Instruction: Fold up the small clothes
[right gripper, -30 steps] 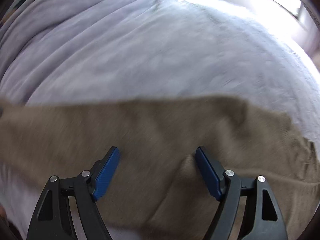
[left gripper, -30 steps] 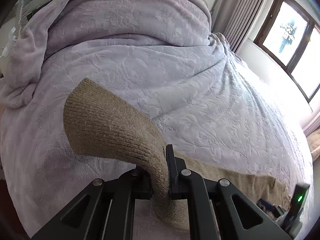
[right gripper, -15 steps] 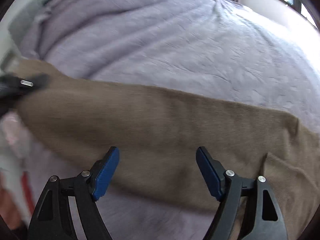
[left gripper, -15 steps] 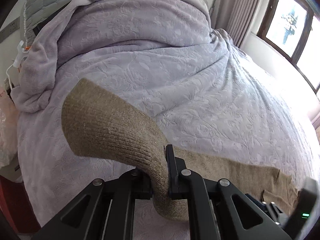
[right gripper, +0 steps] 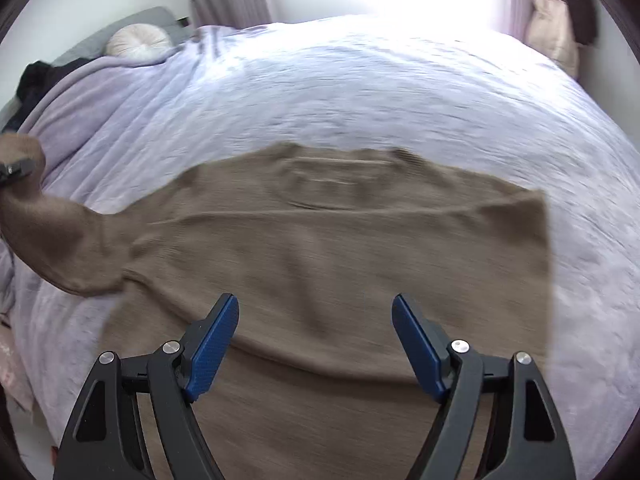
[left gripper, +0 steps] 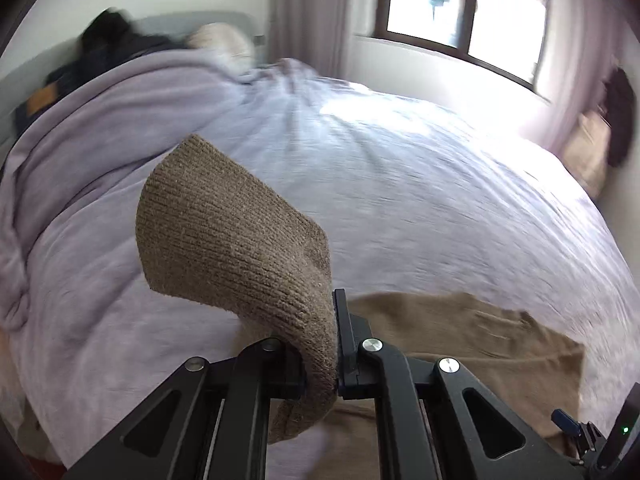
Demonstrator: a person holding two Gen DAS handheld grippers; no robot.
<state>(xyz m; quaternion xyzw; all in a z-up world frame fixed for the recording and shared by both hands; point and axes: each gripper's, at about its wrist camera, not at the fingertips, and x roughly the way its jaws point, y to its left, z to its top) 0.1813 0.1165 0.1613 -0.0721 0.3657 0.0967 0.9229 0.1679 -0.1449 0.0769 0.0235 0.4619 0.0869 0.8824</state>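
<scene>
Brown sweater sleeve (left gripper: 236,240) (pinched) in left gripper (left gripper: 320,356)

Tan-brown ribbed-knit sweater (right gripper: 340,248) on pale lilac bed cover (right gripper: 360,92) with faint embossed pattern; right hand-held gripper (right gripper: 316,344) black with blue pads (right gripper: 210,354); cream round cushion (right gripper: 138,44).

One sweater (right gripper: 328,248), two grippers (right gripper: 316,344), perhaps two cushions (right gripper: 138,46).
</scene>
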